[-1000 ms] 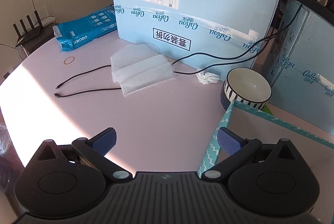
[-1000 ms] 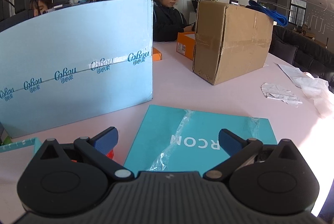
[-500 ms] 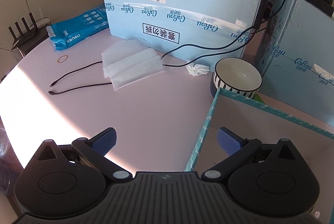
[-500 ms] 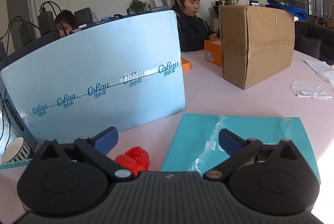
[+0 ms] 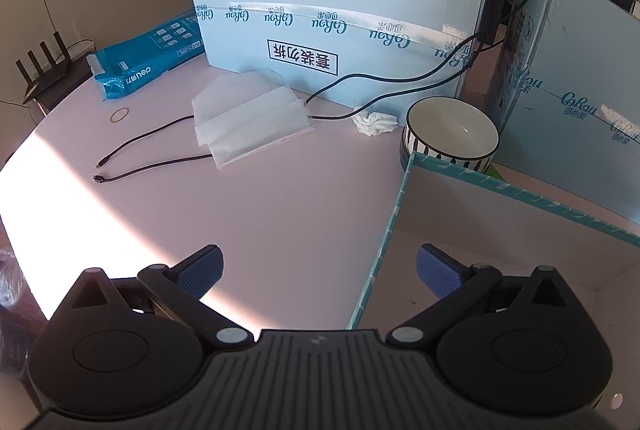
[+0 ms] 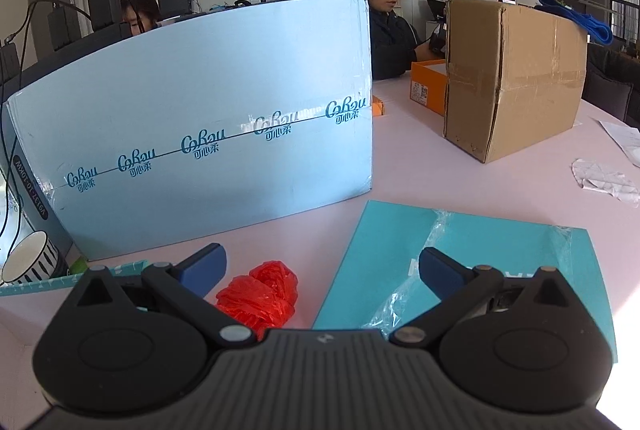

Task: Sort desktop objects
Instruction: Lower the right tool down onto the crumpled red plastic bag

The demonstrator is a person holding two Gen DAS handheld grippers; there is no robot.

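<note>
My left gripper [image 5: 318, 268] is open and empty, straddling the left wall of a shallow teal-rimmed box [image 5: 394, 213]. Ahead lie white foam sheets [image 5: 250, 119], a black cable [image 5: 152, 153], a crumpled tissue [image 5: 374, 119], a rubber band [image 5: 119, 115] and a striped bowl [image 5: 452, 133]. My right gripper [image 6: 322, 270] is open and empty above the pink table. A crumpled red plastic bag [image 6: 260, 294] lies just below its left finger. A teal flat packet [image 6: 472, 254] with clear plastic film on it lies under its right finger.
Tall light-blue cartons [image 5: 340, 13] [image 6: 200, 133] stand behind the work area. A blue Deli paper pack [image 5: 148, 63] lies far left. A brown cardboard box [image 6: 512, 69], an orange box [image 6: 430, 85] and crumpled paper [image 6: 608, 181] are at the right. People sit behind.
The left gripper has shifted right, over the box wall. The right gripper has swung left, bringing the red bag and the bowl into view. Both stay open.
</note>
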